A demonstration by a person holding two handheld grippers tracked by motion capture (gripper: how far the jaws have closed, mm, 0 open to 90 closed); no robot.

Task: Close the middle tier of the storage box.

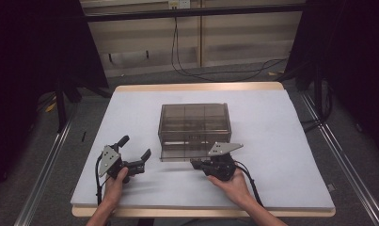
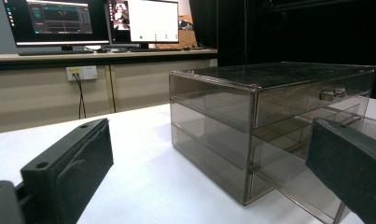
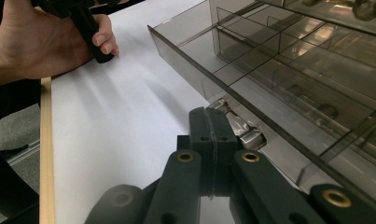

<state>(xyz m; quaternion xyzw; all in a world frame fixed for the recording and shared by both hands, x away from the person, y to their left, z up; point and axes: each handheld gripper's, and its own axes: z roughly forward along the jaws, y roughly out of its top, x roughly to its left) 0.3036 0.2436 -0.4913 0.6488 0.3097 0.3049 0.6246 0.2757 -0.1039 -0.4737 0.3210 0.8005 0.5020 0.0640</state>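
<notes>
The right claw (image 3: 213, 135) is clenched, its two black jaws pressed flat together with no gap, and their tips sit against the small metal handle (image 3: 241, 128) on the front of the bottom drawer (image 3: 269, 88). Whether the handle is actually pinched between the jaws or only touched by them cannot be made out. The drawer is pulled partway out of the smoky clear plastic drawer box (image 1: 194, 123) and lies straight ahead of this claw, its long front edge running across the claw's line, so the sliding direction runs along the jaws. From the high view the right claw (image 1: 199, 164) is at the box's front, the right hand (image 1: 232, 181) behind it.

The left claw (image 1: 136, 150) is released, jaws wide apart and holding nothing, resting on the white bench (image 1: 281, 141) just off the box's front left corner, apart from it. The right hand is plainly the nearer one; any push or pull of the drawer would likely fall to it.
</notes>
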